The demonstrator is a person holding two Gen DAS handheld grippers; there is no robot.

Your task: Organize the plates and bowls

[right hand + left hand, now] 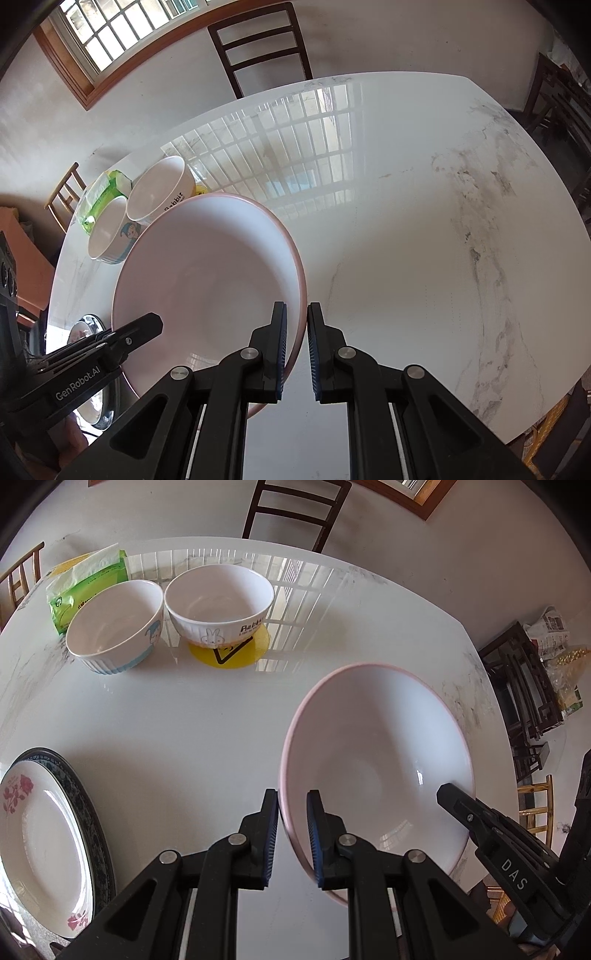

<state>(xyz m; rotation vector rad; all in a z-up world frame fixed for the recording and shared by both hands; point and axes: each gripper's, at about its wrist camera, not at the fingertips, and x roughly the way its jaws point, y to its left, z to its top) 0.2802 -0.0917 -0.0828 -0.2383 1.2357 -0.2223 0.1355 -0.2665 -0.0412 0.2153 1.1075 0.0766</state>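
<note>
You have the large pink-rimmed bowl [376,760] gripped on 2 sides, over the near right part of the white marbled surface [207,709]. Your left tongs [291,834] are clenched on its left rim, 1 blue pad inside and 1 outside. Your right tongs [296,350] are clenched on the opposite rim the same way. Both point steeply down at the surface. Whether the bowl's base touches the surface you cannot tell; the bowl hides it in both views.

From the left wrist view, the right tongs enter at the lower right with "DAS" readable on the arm. From the right wrist view, the left tongs [147,325] show "GenRobot.AI".

At the far left stand 2 smaller bowls just beside each other. The blue-based bowl [114,627] carries a cartoon figure. The rabbit bowl [219,602] reads "Rabbit", partly cut off by its curve, and sits on a yellow disc [229,655] with a black mark that is mostly hidden.

Behind them lies a green tissue pack [88,583]; its print is too small to read.

At the near left, a rose-patterned plate [40,834] lies on a dark-rimmed plate [94,830], both cut off by the frame edge.
</note>
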